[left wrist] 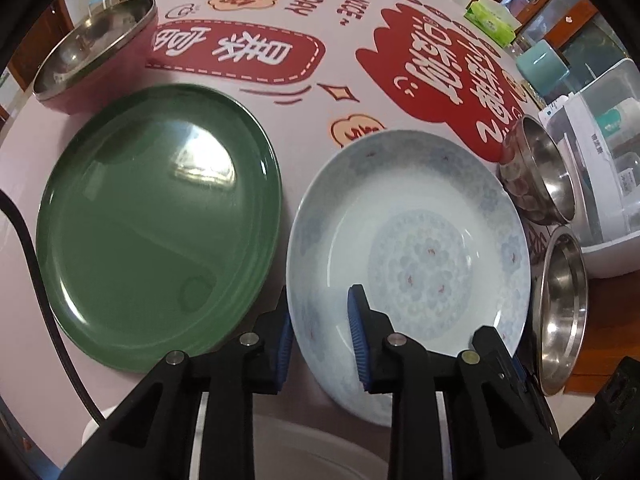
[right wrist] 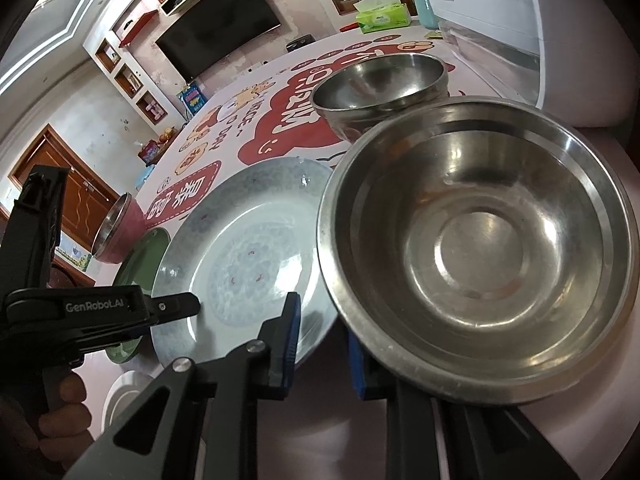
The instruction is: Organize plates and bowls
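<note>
A white plate with a faint blue flower pattern (left wrist: 408, 240) (right wrist: 248, 248) lies on the pink printed tablecloth. My left gripper (left wrist: 322, 344) is shut on its near left rim, one blue pad outside and one inside. In the right wrist view the left gripper (right wrist: 188, 308) shows at the plate's left edge, held by a hand. My right gripper (right wrist: 322, 350) (left wrist: 508, 356) is shut on the plate's right rim; its right finger is hidden under a wide steel bowl (right wrist: 480, 248) (left wrist: 564, 312). A green plate (left wrist: 160, 224) (right wrist: 144, 252) lies just left of the white plate.
A second steel bowl (left wrist: 540, 176) (right wrist: 380, 88) stands behind the wide one. A pink bowl with a steel lining (left wrist: 96, 52) (right wrist: 120, 232) sits far left. A white appliance (left wrist: 600, 184), a teal cup (left wrist: 542, 66) and a green tissue box (left wrist: 492, 20) (right wrist: 384, 16) line the right edge.
</note>
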`<state>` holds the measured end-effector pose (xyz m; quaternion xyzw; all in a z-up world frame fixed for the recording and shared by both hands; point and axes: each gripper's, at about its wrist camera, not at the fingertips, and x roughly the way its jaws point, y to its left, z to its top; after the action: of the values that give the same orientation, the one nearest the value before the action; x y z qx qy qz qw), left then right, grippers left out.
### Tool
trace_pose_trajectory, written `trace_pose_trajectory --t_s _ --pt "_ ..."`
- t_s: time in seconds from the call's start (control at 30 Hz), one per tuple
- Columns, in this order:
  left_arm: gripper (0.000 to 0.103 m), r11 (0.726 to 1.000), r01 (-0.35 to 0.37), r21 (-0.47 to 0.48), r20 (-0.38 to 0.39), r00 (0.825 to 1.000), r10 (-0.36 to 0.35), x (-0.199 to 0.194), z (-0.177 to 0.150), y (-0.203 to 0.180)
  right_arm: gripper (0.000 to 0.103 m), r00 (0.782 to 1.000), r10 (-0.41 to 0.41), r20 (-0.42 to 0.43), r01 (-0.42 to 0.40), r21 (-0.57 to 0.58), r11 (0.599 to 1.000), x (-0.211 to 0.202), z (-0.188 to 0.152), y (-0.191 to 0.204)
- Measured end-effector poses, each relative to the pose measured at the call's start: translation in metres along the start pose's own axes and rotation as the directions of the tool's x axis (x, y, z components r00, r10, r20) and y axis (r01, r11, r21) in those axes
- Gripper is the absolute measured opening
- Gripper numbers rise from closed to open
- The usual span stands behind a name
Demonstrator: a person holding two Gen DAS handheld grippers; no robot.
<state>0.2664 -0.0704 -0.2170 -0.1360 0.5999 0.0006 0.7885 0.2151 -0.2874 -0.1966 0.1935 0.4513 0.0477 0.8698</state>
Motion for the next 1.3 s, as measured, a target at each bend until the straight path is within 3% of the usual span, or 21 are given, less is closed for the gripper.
trace_pose_trajectory --t_s 0.3,0.73,1.3 --pt "0.024 1.000 -0.009 0.016 0.050 0.999 0.008 0.001 0.003 -0.002 0.020 1.000 0.015 0.001 -0.015 -0.001 1.000 -0.002 -0.001 -0.003" --pt "0.022 0.993 -0.040 0.113 0.117 0.993 0.026 -0.012 -0.007 -0.011 0.019 1.000 0.019 0.016 -0.018 -0.027 0.999 -0.004 -0.001 -0.004" --pt "0.022 0.994 -0.041 0.103 0.182 0.983 0.021 -0.054 -0.028 0.002 0.018 0.998 0.068 0.020 -0.066 -0.053 0.996 -0.022 -0.003 0.009"
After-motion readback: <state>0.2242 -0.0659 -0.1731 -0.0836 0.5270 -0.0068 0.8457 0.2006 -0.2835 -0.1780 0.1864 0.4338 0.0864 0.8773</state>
